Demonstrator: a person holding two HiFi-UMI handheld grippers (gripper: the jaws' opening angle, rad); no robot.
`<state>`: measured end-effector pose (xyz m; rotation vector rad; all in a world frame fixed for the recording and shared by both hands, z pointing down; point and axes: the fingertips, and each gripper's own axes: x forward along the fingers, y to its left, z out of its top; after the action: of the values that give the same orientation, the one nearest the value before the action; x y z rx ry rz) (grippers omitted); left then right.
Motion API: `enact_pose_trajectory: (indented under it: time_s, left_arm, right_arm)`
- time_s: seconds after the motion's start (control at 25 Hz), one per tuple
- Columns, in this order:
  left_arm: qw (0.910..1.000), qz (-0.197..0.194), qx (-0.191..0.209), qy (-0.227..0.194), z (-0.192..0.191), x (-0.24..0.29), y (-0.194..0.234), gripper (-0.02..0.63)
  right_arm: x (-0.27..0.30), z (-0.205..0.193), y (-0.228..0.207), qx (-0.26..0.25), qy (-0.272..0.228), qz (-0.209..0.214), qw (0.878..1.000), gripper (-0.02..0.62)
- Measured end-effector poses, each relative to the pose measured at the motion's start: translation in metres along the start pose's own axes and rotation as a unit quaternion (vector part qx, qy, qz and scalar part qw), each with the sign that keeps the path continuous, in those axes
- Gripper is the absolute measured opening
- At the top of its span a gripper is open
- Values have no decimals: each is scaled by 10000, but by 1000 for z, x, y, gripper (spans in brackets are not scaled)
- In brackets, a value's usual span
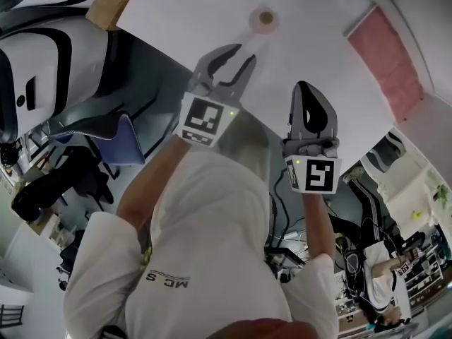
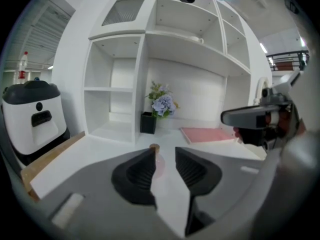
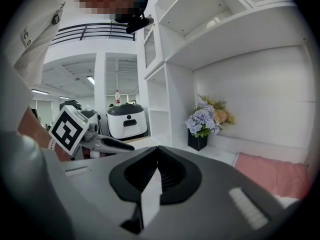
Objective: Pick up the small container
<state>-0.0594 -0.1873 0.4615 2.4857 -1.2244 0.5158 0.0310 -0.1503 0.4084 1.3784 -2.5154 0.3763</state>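
The small container (image 1: 265, 20) is a clear, pinkish pot with a cork lid, standing on the white table (image 1: 318, 55) at the far side. My left gripper (image 1: 239, 54) hovers short of it with its jaws apart and nothing between them. In the left gripper view the container (image 2: 156, 159) shows beyond the gap of the left gripper (image 2: 164, 167), partly hidden behind the left finger. My right gripper (image 1: 305, 87) hangs to the right, nearer me, shut and empty. The right gripper (image 3: 157, 158) shows pads pressed together in its own view.
A pink mat (image 1: 392, 58) lies at the table's right. A dark vase of flowers (image 2: 161, 109) stands by the white shelf unit (image 2: 165, 59). A wooden board (image 1: 113, 2) lines the table's left edge, with a white machine (image 1: 35, 69) beyond it.
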Motion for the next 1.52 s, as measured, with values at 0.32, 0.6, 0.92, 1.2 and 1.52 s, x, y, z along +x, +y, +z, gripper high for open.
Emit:
enact_pose_trajectory:
  time_s: [0.32, 0.6, 0.92, 1.2, 1.52]
  left_arm:
    - [9996, -18, 271, -98, -13, 38, 10, 161]
    - [9987, -55, 454, -243, -81, -33, 28, 211]
    - [9975, -125, 574, -402, -102, -57, 43, 230]
    - [9965, -106, 634, -529, -100, -42, 54, 229]
    - [9960, -42, 678, -579, -100, -25, 53, 166]
  right_arm:
    - [12, -17, -7, -53, 79, -162, 9998, -2]
    - [-9, -65, 106, 15, 22, -282, 9996, -2]
    - [-9, -78, 153, 153, -57, -338, 9993, -2]
    - [-4, -82, 155, 224, -54, -425, 9988, -2]
    - [-4, -82, 147, 411, -125, -562, 9975, -2]
